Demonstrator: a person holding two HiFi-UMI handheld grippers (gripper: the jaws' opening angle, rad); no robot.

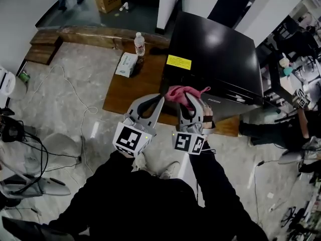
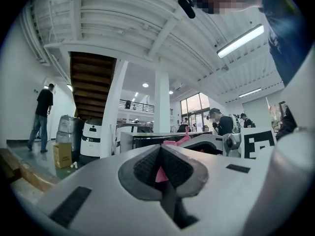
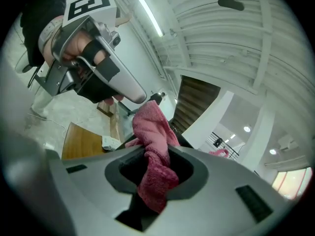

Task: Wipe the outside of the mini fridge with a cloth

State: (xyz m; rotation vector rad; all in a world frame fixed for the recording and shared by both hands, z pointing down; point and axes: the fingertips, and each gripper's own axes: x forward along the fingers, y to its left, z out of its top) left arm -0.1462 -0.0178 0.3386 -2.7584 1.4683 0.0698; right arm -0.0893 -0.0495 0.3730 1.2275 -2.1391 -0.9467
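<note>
Head view looks steeply down on a black mini fridge [image 1: 215, 59] standing on a wooden tabletop [image 1: 130, 92], with a water bottle [image 1: 140, 44] and a tissue pack [image 1: 126, 64] near its left side. A pink cloth [image 1: 183, 92] lies bunched on the near top edge of the fridge, held there by the right hand-held gripper [image 1: 192, 103]. The left hand-held gripper [image 1: 159, 100] hangs just beside it, tips close to the fridge's near corner. Left gripper view shows what the head view cannot: that gripper's jaws meet at the tips with nothing caught between them, only a sliver of pink showing through the gap. Beyond are a staircase [image 2: 91, 82], a white pillar [image 2: 161, 107] and a person [image 2: 43, 114] by the wall. Right gripper view shows its jaws clamped on the cloth, which bulges above them and trails down between. It also gives a side look at the left hand-held gripper, with a hand [image 3: 78, 50] wrapped round its handle.
</note>
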